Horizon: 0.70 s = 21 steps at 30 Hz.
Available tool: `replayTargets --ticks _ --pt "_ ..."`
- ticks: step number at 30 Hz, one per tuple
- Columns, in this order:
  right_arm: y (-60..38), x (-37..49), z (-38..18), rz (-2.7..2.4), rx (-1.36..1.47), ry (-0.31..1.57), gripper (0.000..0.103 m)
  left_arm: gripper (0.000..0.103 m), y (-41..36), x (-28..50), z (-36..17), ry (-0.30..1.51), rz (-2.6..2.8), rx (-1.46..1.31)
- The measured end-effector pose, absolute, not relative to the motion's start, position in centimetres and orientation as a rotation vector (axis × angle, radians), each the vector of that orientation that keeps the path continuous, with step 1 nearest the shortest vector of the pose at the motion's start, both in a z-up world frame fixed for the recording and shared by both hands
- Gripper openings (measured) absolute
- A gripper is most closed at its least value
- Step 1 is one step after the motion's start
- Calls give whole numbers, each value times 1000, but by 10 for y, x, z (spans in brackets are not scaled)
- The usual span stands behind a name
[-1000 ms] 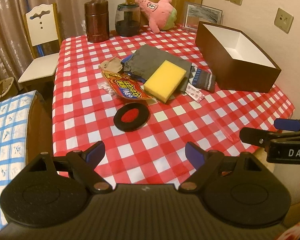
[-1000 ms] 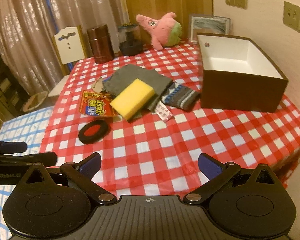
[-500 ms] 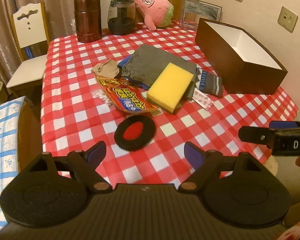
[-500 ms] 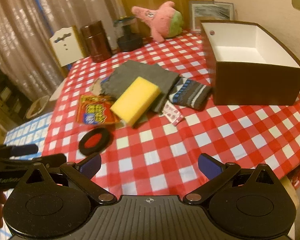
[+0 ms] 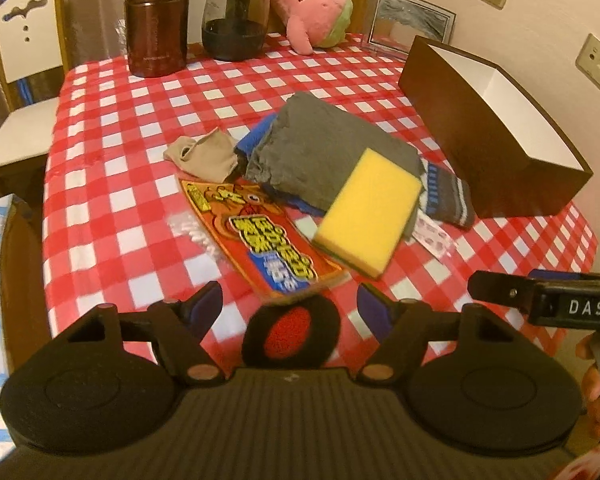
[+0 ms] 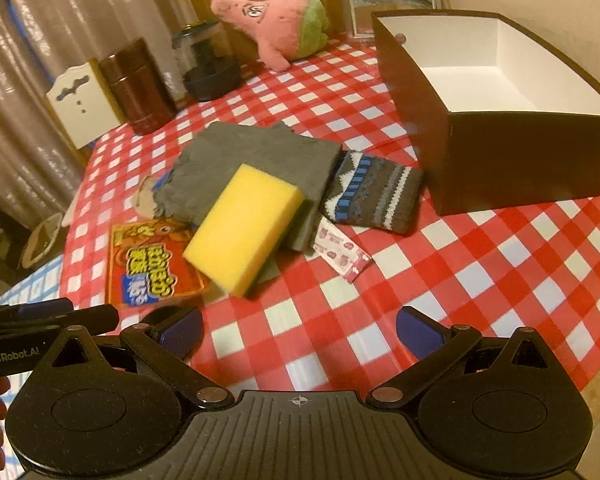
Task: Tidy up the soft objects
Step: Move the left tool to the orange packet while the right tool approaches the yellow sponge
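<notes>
A pile of soft things lies mid-table: a yellow sponge [image 5: 368, 226] [image 6: 244, 228] on a folded grey cloth [image 5: 324, 156] [image 6: 252, 164], a striped sock [image 5: 446, 196] [image 6: 374, 196], a beige sock [image 5: 202, 154] and a pink plush star [image 5: 308, 4] [image 6: 276, 22] at the back. A black-and-red round pad [image 5: 290, 330] lies just below my left gripper [image 5: 294, 308], whose jaws are closing with a gap on both sides of the pad. My right gripper [image 6: 298, 330] is open over bare tablecloth, short of the sponge. An open brown box [image 5: 496, 132] [image 6: 496, 128] stands at the right.
An orange snack packet [image 5: 260, 236] [image 6: 154, 266] and a small pink wrapper [image 6: 340, 254] lie by the pile. A brown canister [image 5: 156, 20], a dark glass jar [image 5: 236, 20] and a picture frame [image 5: 408, 20] stand at the back. A white chair [image 5: 24, 64] is left of the table.
Both grippers have moved forward and down toward the pile. The round pad now sits just under the left gripper's fingers, which have narrowed a little. The right view has rolled slightly.
</notes>
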State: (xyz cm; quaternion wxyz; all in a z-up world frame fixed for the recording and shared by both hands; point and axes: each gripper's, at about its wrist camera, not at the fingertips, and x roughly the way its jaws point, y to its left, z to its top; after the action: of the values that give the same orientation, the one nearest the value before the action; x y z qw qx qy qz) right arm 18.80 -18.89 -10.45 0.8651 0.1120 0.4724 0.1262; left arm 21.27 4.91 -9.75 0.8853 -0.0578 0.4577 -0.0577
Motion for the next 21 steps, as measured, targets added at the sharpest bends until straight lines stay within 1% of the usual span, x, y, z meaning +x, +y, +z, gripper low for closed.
replayTargets --ticks 9,10,11,16,17,19,21 --pt "-176 211 -117 179 243 1029 103 68 68 256 -124 992 -152 -177" --pt "-175 213 -119 169 244 1034 103 60 69 260 -126 995 -159 -179" --pt "-174 214 -120 159 246 1038 103 57 70 263 -127 1000 -162 -182" --pt "-172 221 -127 121 262 1050 103 56 76 268 -125 979 -179 -182" --pt "-172 222 -128 117 264 1050 103 54 77 269 -125 977 -179 -186" --pt "-171 224 -130 113 264 1055 103 44 79 269 -122 963 -183 -206" --pt "-170 226 -132 114 268 1063 103 43 79 269 -117 948 -205 -230"
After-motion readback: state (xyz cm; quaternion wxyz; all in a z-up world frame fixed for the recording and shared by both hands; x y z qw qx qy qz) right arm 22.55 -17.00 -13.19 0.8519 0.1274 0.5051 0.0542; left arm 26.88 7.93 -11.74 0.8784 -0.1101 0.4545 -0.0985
